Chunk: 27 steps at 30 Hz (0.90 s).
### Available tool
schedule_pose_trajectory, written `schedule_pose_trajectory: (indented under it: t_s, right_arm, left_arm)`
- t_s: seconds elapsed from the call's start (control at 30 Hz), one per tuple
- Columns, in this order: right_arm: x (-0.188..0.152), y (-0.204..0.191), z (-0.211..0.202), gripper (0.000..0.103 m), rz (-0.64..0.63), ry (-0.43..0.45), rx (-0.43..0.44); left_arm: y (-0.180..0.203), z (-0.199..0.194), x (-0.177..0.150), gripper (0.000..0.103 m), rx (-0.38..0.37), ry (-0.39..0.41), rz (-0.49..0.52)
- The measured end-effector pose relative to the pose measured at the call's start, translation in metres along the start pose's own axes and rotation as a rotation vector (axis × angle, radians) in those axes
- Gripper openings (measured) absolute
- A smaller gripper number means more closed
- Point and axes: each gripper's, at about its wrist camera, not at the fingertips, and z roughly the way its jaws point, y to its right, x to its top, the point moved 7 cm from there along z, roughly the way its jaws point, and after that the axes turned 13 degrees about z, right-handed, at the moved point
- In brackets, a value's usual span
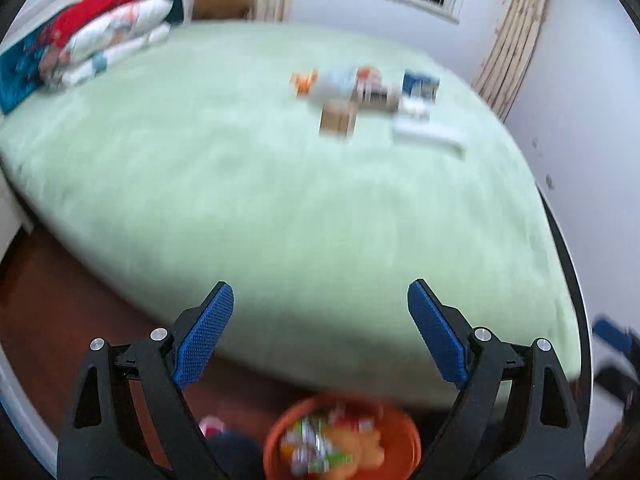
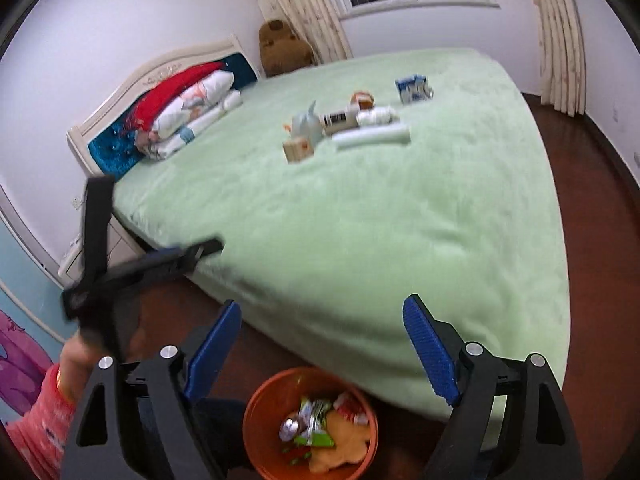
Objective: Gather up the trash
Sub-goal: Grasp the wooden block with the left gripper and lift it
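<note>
The trash (image 2: 348, 124) lies in a small heap far across the green bed (image 2: 360, 248), well apart from the orange bin (image 2: 256, 420) on the floor below you. Your left gripper (image 1: 320, 332) and right gripper (image 2: 322, 354) both stand wide open and empty. Reach first for the nearest carton (image 2: 297, 150), one piece for each gripper.

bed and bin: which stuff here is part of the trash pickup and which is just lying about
Part of the job:
- orange bin, wrappers already inside
- litter on the bed: small brown box, white tube, blue-and-white carton, labelled bottle

Just lying about:
- folded bedding by the headboard
- brown teddy bear
- curtains
</note>
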Motion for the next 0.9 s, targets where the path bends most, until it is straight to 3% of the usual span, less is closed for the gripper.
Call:
schedule_pose_trajectory:
  t_s: [0.1,0.27,0.5,0.57,0.63,0.67,0.8,0.9]
  right_arm:
    - [0.013,0.000,0.003,0.082,0.011,0.013,0.013]
    - [0.024,0.003,0.015,0.082,0.026,0.015,0.010]
    - [0.035,0.010,0.023,0.082,0.037,0.025,-0.008]
    - [0.038,0.012,0.026,0.082,0.038,0.023,-0.015]
    - [0.039,0.014,0.027,0.082,0.040,0.021,-0.017]
    - [0.040,0.016,0.028,0.082,0.042,0.021,-0.018]
    - [0.041,0.018,0.031,0.082,0.053,0.017,-0.019]
    - [0.043,0.019,0.032,0.082,0.055,0.021,-0.024]
  left_arm:
    - [-0.003,0.025,0.045,0.087,0.036,0.049,0.045]
    - [-0.012,0.087,0.107,0.087,0.055,0.027,0.121]
    - [-0.022,0.159,0.134,0.086,0.047,-0.040,0.081]
    - [-0.023,0.171,0.138,0.076,0.047,-0.056,0.083]
    - [-0.021,0.178,0.138,0.044,0.011,-0.079,0.071]
    - [-0.018,0.179,0.138,0.042,-0.019,-0.079,0.061]
    - [-0.011,0.165,0.136,0.041,0.038,-0.054,0.096]
    - [-0.011,0.151,0.135,0.041,0.024,-0.028,0.079]
